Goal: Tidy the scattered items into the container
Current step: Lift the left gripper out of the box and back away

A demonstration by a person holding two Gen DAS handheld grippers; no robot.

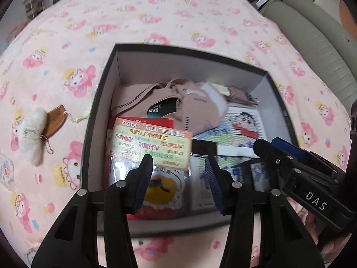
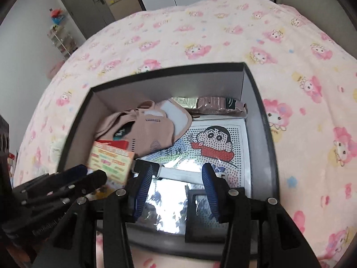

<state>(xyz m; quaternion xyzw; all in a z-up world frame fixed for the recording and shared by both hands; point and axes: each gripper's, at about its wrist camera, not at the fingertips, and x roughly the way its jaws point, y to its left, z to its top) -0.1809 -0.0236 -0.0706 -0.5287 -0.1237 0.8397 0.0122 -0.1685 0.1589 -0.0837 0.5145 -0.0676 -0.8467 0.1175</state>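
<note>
A black open box [image 1: 104, 82] [image 2: 256, 89] sits on the pink bed. Inside lie a beige garment [image 1: 191, 105] [image 2: 151, 131], a cartoon pegboard picture [image 1: 243, 125] [image 2: 214, 140], a snack packet with a printed card [image 1: 151, 145] [image 2: 109, 158], a smartwatch [image 2: 147, 167] and a brown pouch [image 2: 221, 105]. My left gripper [image 1: 178, 167] is open and empty over the box's near left part. My right gripper [image 2: 178, 174] is open and empty over the near right part, above the watch. A wooden comb [image 1: 55, 120] and a white plush charm [image 1: 31, 134] lie on the bed left of the box.
The pink cartoon blanket [image 1: 156, 17] [image 2: 301, 67] covers the bed all around the box. A grey-green sofa [image 1: 316, 44] stands past the bed's right edge. A clear packet [image 1: 5, 172] lies at the far left edge. Doors and shelves [image 2: 78, 11] stand behind the bed.
</note>
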